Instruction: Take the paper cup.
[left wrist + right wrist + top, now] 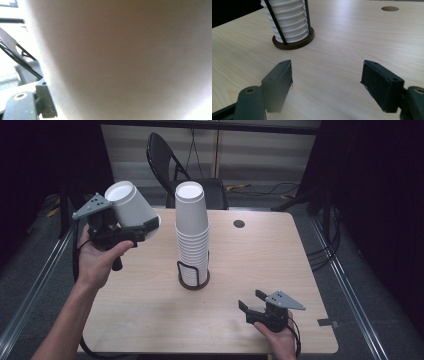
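Paper cup point(131, 205): white, held tilted with its closed bottom up and toward the far left, in the air above the desk's point(260, 265) left edge near the far left corner, high view. The left gripper point(142, 229) is clamped on its wall near the rim, borne by the left hand point(97, 260). Stack of cups point(192, 227): upside down in a wire holder point(194, 276) at the desk's middle. Right gripper point(251, 301): near the front right corner, jaws apart, nothing between them. Chair point(175, 167) beyond the far edge.
Left gripper view: cup wall point(125, 60), blurred, close against the camera.
Right gripper view: jaws wide apart over bare desk point(342, 50); stack point(287, 20) in its holder point(294, 42) ahead
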Tool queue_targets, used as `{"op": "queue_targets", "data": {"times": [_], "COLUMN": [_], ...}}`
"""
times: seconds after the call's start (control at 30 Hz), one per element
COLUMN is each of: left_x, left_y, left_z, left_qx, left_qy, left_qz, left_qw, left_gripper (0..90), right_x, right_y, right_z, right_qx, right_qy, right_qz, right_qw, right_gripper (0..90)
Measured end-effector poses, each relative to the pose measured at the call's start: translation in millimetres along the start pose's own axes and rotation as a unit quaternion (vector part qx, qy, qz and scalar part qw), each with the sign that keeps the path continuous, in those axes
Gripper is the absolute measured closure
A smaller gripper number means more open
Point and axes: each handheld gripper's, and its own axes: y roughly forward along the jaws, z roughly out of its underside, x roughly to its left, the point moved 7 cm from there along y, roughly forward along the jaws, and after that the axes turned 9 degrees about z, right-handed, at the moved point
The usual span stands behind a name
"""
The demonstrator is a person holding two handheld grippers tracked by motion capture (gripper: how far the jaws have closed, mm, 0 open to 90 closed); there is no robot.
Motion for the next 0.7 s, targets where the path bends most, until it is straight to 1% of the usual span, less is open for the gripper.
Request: {"op": "queue_targets", "data": {"times": [0.03,0.1,0.13,0.17,0.2,0.23,0.27,0.3,0.37,0.43,0.47,0.57,0.67,0.7], "left_x": [-1.8,-4.6,-6.1,-8.4,-12.8,-12.8,-15.1,-17.5,-21.7,-24.4,-25.2,-28.7,-33.5,-37.7], "left_y": [0.5,1.0,0.4,0.2,-0.3,-0.3,0.3,0.8,1.6,2.0,2.6,5.4,9.3,13.6], "left_z": [4.6,14.4,19.1,23.3,32.4,32.4,37.7,43.0,52.2,60.1,63.9,76.7,89.2,97.2], "left_qx": [0.001,0.011,0.017,0.017,0.020,0.020,0.027,0.035,0.037,0.038,0.038,0.051,0.062,0.065], "left_qy": [-0.001,0.000,0.004,0.006,0.003,0.003,0.001,0.003,0.000,-0.008,-0.007,-0.005,-0.009,-0.011], "left_qz": [-0.001,-0.004,-0.004,-0.001,0.004,0.004,0.010,0.011,0.015,0.023,0.023,0.023,0.028,0.029], "left_qw": [1.0000,0.9999,0.9998,0.9998,0.9998,0.9998,0.9996,0.9993,0.9992,0.9990,0.9990,0.9984,0.9976,0.9974], "left_gripper": [12.6,12.5,12.5,12.4,12.3,12.3,12.3,12.3,12.3,12.3,12.3,12.3,12.2,12.1], "right_x": [0.5,1.6,1.6,1.8,2.4,2.9,2.9,3.6,5.8,8.6,10.3,16.4,22.8,26.5], "right_y": [-0.2,-0.5,-0.5,-0.6,-0.7,-0.8,-0.8,-0.9,-0.8,-1.0,-1.1,-0.8,-0.9,-0.7], "right_z": [-0.1,-0.2,-0.2,0.0,-0.5,-0.8,-0.8,-1.1,-1.6,-2.1,-2.2,-2.2,-2.2,-2.1], "right_qx": [-0.001,-0.004,-0.004,-0.004,-0.007,-0.008,-0.008,-0.010,-0.013,-0.015,-0.017,-0.018,-0.021,-0.020], "right_qy": [0.002,0.003,0.003,0.002,0.005,0.006,0.006,0.004,0.002,-0.002,-0.003,-0.002,-0.005,-0.007], "right_qz": [-0.003,-0.009,-0.009,-0.008,-0.010,-0.011,-0.011,-0.013,-0.014,-0.019,-0.021,-0.032,-0.041,-0.046], "right_qw": [1.0000,1.0000,1.0000,1.0000,0.9999,0.9999,0.9999,0.9999,0.9998,0.9997,0.9996,0.9993,0.9989,0.9987], "right_gripper": [25.4,26.1,26.1,26.1,26.0,26.2,26.2,27.0,27.9,29.6,30.2,31.7,31.7,31.7]}}
